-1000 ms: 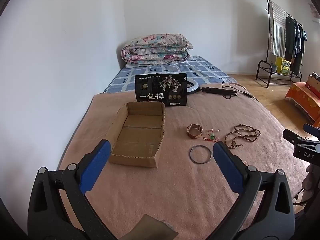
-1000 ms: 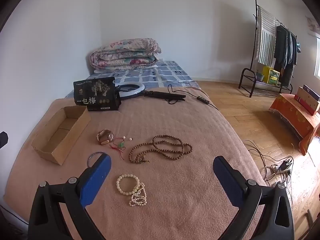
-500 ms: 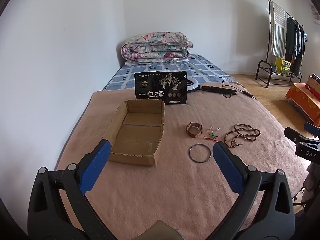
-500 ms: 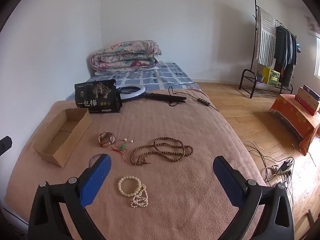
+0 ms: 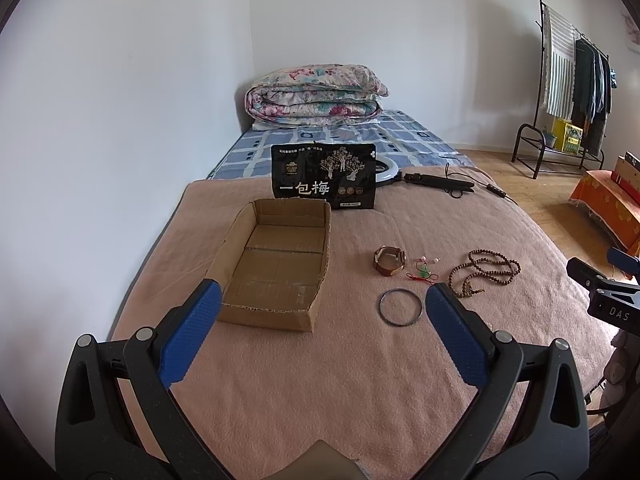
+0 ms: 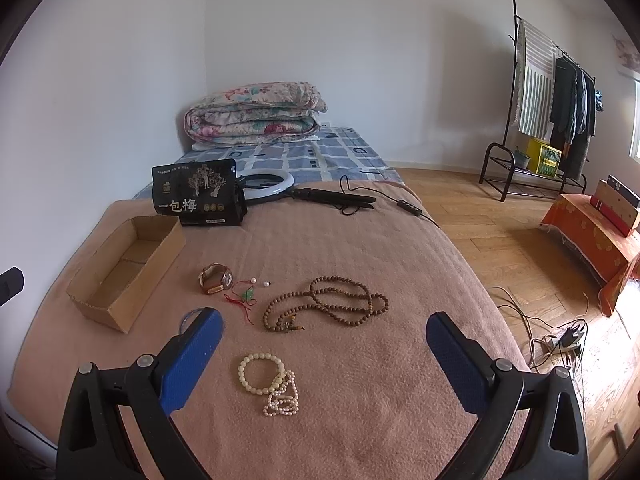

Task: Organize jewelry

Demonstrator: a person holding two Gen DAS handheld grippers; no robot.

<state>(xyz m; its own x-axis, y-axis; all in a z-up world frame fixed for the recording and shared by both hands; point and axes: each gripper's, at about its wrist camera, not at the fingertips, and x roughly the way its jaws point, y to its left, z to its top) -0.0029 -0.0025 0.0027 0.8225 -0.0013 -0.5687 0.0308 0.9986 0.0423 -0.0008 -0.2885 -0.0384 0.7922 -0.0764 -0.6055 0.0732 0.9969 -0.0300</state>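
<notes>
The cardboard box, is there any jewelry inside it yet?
No, it is empty. The cardboard box shows only its bare bottom in both views, and the wooden bead necklace lies outside it on the blanket.

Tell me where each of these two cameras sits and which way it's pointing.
Left wrist view: rides the left gripper, above the brown blanket, facing the cardboard box and metal bangle; its open blue fingers show, plus the right gripper's tip at the right edge.
Right wrist view: rides the right gripper, further right, facing the wooden bead necklace and cream bracelet; its open fingers show.
Shared: box, bangle, necklace, watch, black pouch.
</notes>
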